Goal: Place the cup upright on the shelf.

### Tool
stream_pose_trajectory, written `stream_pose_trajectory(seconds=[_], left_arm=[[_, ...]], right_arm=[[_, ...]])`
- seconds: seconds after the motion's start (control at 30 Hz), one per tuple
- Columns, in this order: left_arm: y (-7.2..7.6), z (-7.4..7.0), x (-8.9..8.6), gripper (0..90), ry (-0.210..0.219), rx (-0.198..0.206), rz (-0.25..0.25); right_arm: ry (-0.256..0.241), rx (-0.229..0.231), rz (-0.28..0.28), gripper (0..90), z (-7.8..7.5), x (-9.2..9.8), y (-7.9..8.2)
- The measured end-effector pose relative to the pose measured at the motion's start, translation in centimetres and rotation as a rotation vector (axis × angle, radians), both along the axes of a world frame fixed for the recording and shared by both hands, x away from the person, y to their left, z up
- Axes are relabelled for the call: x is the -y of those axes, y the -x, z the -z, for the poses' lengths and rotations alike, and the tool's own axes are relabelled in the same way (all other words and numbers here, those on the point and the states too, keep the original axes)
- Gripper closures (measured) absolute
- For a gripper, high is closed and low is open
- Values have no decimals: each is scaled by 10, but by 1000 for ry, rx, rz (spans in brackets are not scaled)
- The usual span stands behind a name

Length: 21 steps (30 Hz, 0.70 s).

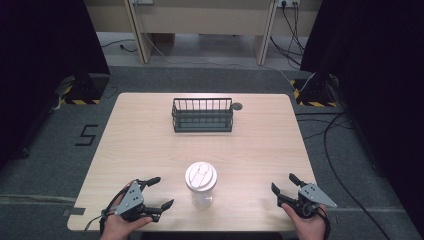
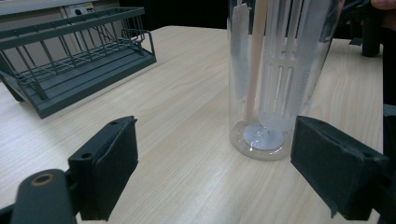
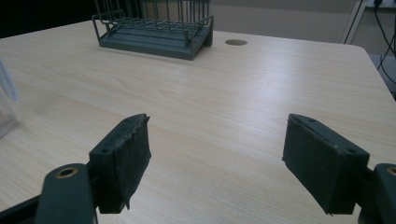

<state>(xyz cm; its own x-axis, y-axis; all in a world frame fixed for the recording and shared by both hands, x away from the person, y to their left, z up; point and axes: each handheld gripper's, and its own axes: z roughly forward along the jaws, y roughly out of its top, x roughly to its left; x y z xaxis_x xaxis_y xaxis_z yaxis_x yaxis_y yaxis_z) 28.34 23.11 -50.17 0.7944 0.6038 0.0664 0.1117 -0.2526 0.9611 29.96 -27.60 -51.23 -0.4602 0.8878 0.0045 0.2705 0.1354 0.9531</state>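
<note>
A clear plastic tumbler (image 1: 201,184) with a white lid stands upright near the table's front edge, between my two grippers. In the left gripper view the tumbler (image 2: 275,74) rises just beyond the jaws, with a white slotted insert and a pale straw inside. My left gripper (image 1: 161,192) (image 2: 215,172) is open, a short way to the tumbler's left, and holds nothing. My right gripper (image 1: 283,184) (image 3: 217,163) is open and empty over bare wood to the tumbler's right. The tumbler's edge (image 3: 7,100) shows at far left in the right gripper view.
A dark grey wire basket (image 1: 202,115) (image 2: 70,60) (image 3: 154,25) stands at the back middle of the wooden table (image 1: 150,145). A round cable hole (image 1: 237,106) (image 3: 236,42) lies beside its right end. Cables trail over the floor at the right.
</note>
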Motion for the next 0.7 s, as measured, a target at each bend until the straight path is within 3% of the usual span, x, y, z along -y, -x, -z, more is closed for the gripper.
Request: stream_pose_trajectory(seconds=[0.33, 0.7], left_arm=[[5, -1, 10, 144, 27, -8, 39], [9, -4, 30, 144, 9, 5, 83]], right_arm=[[-1, -14, -1, 213, 0, 0, -1], [4, -14, 1, 209, 0, -1, -2]])
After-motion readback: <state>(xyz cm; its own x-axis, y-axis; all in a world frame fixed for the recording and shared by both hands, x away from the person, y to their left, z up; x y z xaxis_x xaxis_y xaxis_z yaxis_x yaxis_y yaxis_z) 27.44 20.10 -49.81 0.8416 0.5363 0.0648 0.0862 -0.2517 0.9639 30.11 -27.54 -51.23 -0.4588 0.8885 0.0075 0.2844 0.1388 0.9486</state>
